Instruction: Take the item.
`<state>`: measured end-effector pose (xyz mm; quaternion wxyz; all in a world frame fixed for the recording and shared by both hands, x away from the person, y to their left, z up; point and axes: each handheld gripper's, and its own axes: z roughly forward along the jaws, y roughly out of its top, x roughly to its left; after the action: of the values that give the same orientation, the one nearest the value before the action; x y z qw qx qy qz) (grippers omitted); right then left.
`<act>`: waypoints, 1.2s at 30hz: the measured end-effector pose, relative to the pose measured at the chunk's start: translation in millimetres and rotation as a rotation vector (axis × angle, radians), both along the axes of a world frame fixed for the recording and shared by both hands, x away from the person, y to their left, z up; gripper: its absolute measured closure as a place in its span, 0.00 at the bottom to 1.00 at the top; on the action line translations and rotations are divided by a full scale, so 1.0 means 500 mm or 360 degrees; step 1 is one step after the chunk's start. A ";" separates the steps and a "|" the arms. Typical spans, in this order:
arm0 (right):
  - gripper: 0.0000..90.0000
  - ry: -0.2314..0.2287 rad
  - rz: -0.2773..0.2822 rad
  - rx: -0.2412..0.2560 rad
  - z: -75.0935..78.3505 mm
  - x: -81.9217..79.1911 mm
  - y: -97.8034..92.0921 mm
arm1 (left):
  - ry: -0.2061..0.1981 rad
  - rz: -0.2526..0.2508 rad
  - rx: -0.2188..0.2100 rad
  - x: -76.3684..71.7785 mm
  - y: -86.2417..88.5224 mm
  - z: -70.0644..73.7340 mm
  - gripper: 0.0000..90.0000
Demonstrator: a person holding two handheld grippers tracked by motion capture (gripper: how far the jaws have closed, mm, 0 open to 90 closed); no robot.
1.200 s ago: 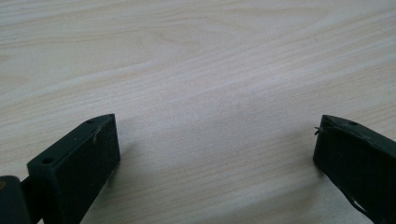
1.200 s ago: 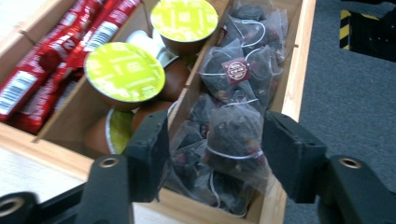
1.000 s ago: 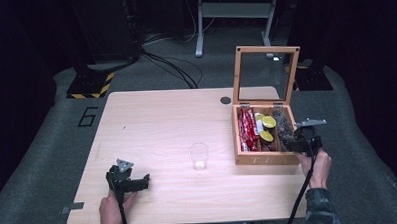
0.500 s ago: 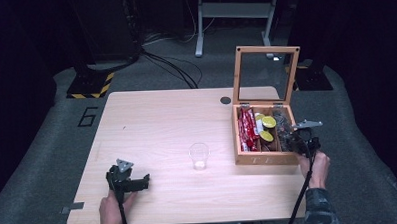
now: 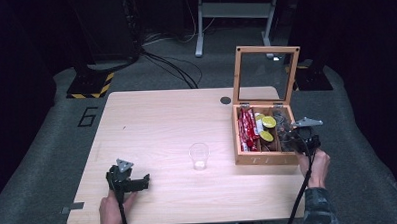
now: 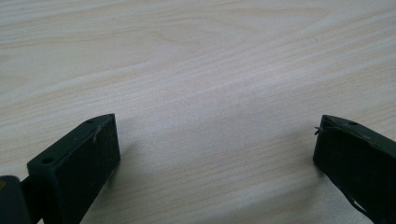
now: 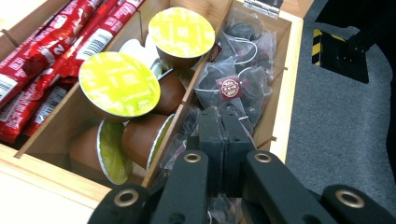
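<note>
In box: right gripper jaws closed among tea bags; grasp unclear.

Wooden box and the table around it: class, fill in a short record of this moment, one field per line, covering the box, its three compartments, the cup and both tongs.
box: wooden box, glass lid upright, open
left compartment: red sachets
middle compartment: yellow-lidded brown capsules
right compartment: clear-wrapped tea bags
cup: clear plastic cup, upright on table, apart from box
right tongs: jaws shut, down among the tea bags; whether a bag is pinched cannot be told
left tongs: jaws wide open, low over bare table, holding nothing
</note>
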<state>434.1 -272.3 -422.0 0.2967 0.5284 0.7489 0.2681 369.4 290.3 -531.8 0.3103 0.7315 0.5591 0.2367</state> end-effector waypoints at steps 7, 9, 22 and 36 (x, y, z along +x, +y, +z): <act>1.00 -0.0062 0.0012 0.0023 0.030 -0.010 0.005 | 0.0001 -0.0003 0.0000 0.000 0.000 0.000 0.00; 1.00 -0.0054 0.0024 0.0015 0.033 -0.012 0.005 | 0.0000 -0.0003 0.0000 0.000 0.000 0.000 0.00; 1.00 -0.0137 0.0098 -0.0029 0.073 -0.031 0.039 | 0.0000 -0.0001 -0.0001 0.000 0.000 0.000 0.00; 1.00 -0.0173 0.0188 -0.0024 0.098 -0.035 0.082 | -0.0006 -0.0006 0.0001 -0.001 0.000 0.000 0.00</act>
<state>416.5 -231.3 -372.8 0.3245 0.4658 0.7635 0.3078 368.9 290.3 -532.0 0.3117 0.7322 0.5570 0.2376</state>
